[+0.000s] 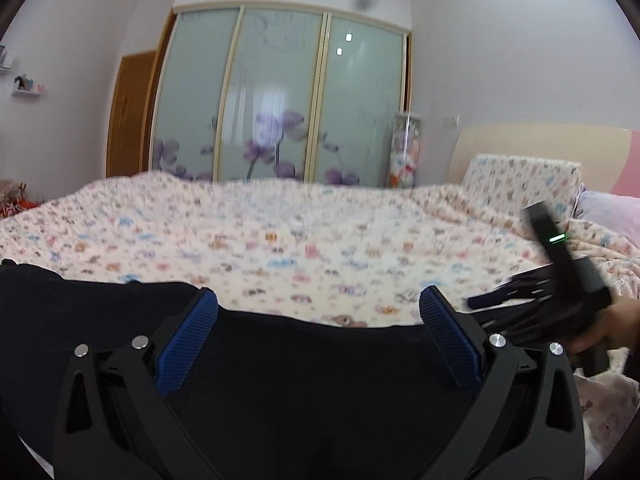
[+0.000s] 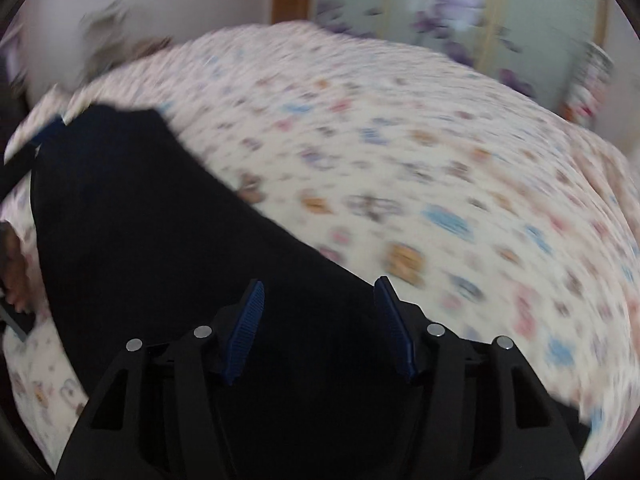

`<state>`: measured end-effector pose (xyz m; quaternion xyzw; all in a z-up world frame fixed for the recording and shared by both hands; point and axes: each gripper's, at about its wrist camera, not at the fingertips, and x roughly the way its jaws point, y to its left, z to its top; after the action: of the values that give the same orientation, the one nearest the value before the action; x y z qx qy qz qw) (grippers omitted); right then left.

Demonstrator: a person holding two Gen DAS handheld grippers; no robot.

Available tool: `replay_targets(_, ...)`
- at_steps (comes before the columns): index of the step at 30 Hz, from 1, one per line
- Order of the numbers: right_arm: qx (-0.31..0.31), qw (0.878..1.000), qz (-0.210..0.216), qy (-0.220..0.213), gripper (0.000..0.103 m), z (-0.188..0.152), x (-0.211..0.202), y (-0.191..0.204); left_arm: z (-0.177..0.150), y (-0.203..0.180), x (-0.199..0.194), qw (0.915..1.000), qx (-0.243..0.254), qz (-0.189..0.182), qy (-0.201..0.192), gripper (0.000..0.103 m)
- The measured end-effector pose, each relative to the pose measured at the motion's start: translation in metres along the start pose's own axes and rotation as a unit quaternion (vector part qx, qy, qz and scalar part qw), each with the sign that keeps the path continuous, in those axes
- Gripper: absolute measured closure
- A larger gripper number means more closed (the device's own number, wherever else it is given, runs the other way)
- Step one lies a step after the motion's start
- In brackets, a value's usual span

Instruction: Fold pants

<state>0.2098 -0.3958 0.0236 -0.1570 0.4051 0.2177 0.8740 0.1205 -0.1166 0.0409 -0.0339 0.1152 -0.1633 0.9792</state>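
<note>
Black pants (image 1: 304, 364) lie spread on the patterned bed sheet (image 1: 280, 236), right under my left gripper (image 1: 318, 292). Its blue pads (image 1: 188, 344) stand wide apart and hold nothing. At the right edge of this view a hand (image 1: 620, 324) carries my right gripper (image 1: 492, 300), blurred, low over the sheet. In the right wrist view the pants (image 2: 160, 220) run from the upper left down under my right gripper (image 2: 320, 280). That gripper is open, with only cloth beneath its pads (image 2: 248, 328). A blue finger of the left gripper (image 2: 48, 132) shows at the pants' far left end.
The sheet (image 2: 440, 200) covers the bed beyond the pants. A folded patterned quilt (image 1: 520, 180) and a pink pillow (image 1: 608, 212) lie by the headboard (image 1: 540, 144) at the right. A wardrobe with frosted flowered doors (image 1: 280, 100) stands behind the bed.
</note>
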Motion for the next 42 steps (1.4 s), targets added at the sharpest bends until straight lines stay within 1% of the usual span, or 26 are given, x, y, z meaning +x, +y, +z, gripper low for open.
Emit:
replay_targets(1,-0.006,1.0,0.004,0.006,0.044,0.001,0.005,0.002,-0.001,0.0,-0.002,1.0,0.001,-0.003,-0.005,0.002)
replay_targets(2,-0.013,1.0,0.01,0.023,0.049,0.003,0.013,0.003,-0.001,0.0,-0.002,0.9999,0.003,-0.008,-0.007,0.002)
replay_targets(3,-0.015,0.999,0.013,0.038,0.056,0.001,0.019,0.006,-0.002,-0.001,-0.002,0.9999,0.005,-0.01,-0.006,0.002)
replay_targets(4,-0.02,0.998,0.007,0.053,0.066,-0.001,0.024,0.009,-0.003,-0.002,0.001,0.9999,0.006,-0.013,-0.001,0.002)
replay_targets(5,-0.024,0.998,0.006,0.056,0.079,-0.003,0.027,0.009,-0.005,-0.003,0.003,0.9999,0.007,-0.014,0.005,0.002)
replay_targets(8,-0.023,0.999,-0.003,0.048,0.094,-0.009,0.02,0.011,-0.008,-0.002,0.009,0.9996,0.002,-0.016,0.022,0.002)
replay_targets(11,-0.015,0.999,-0.013,0.032,0.097,-0.005,0.017,0.007,-0.01,0.002,0.011,0.9994,-0.008,-0.017,0.03,0.002)
replay_targets(14,-0.015,0.999,-0.041,0.016,0.098,0.007,0.016,0.006,-0.011,0.007,0.013,0.9991,-0.018,-0.015,0.035,0.002)
replay_targets(18,-0.014,0.997,-0.072,0.014,0.097,0.015,0.03,0.002,-0.013,0.011,0.016,0.9988,-0.025,-0.013,0.041,0.002)
replay_targets(20,-0.018,0.997,-0.071,0.036,0.096,0.009,0.043,0.003,-0.014,0.011,0.017,0.9986,-0.027,-0.013,0.043,0.002)
replay_targets(21,-0.035,0.995,-0.08,0.046,0.094,0.004,0.048,0.009,-0.014,0.011,0.017,0.9986,-0.027,-0.013,0.044,0.002)
replay_targets(23,-0.042,0.993,-0.099,0.04,0.087,0.003,0.042,0.014,-0.015,0.012,0.017,0.9985,-0.028,-0.015,0.045,0.002)
replay_targets(24,-0.024,0.994,-0.101,0.038,0.078,0.002,0.036,0.01,-0.015,0.012,0.016,0.9984,-0.029,-0.016,0.045,0.002)
replay_targets(25,-0.003,0.995,-0.098,0.034,0.058,0.001,0.029,0.004,-0.015,0.013,0.016,0.9984,-0.031,-0.017,0.045,0.002)
replay_targets(27,0.062,0.995,-0.083,0.01,0.037,-0.007,0.008,-0.017,-0.015,0.014,0.017,0.9981,-0.035,-0.018,0.046,0.002)
replay_targets(29,0.148,0.986,-0.082,-0.001,0.037,-0.024,-0.012,-0.049,-0.015,0.017,0.019,0.9978,-0.04,-0.019,0.049,0.002)
replay_targets(31,0.237,0.968,-0.078,0.001,0.037,-0.048,-0.021,-0.082,-0.016,0.018,0.019,0.9974,-0.044,-0.021,0.052,0.002)
replay_targets(32,0.263,0.961,-0.082,0.009,0.038,-0.057,-0.022,-0.093,-0.016,0.019,0.019,0.9973,-0.046,-0.021,0.053,0.002)
replay_targets(33,0.3,0.948,-0.096,0.037,0.038,-0.074,-0.017,-0.111,-0.017,0.018,0.019,0.9972,-0.046,-0.022,0.054,0.002)
replay_targets(34,0.317,0.944,-0.082,0.037,0.043,-0.084,-0.015,-0.122,-0.017,0.018,0.02,0.9971,-0.047,-0.024,0.055,0.002)
replay_targets(35,0.331,0.941,-0.066,0.016,0.048,-0.091,-0.022,-0.129,-0.018,0.018,0.021,0.9969,-0.047,-0.025,0.058,0.002)
replay_targets(37,0.348,0.931,-0.111,-0.002,0.047,-0.094,-0.043,-0.131,-0.018,0.019,0.022,0.9963,-0.051,-0.024,0.065,0.002)
replay_targets(38,0.358,0.927,-0.11,-0.022,0.047,-0.097,-0.054,-0.13,-0.018,0.021,0.022,0.9957,-0.056,-0.024,0.069,0.002)
replay_targets(40,0.395,0.911,-0.071,-0.097,0.047,-0.113,-0.093,-0.129,-0.017,0.031,0.016,0.9941,-0.081,-0.02,0.069,0.002)
replay_targets(41,0.406,0.905,-0.065,-0.108,0.047,-0.119,-0.103,-0.129,-0.016,0.037,0.012,0.9933,-0.094,-0.021,0.064,0.002)
replay_targets(42,0.433,0.891,-0.053,-0.127,0.047,-0.135,-0.121,-0.129,-0.014,0.043,0.006,0.9921,-0.109,-0.02,0.059,0.002)
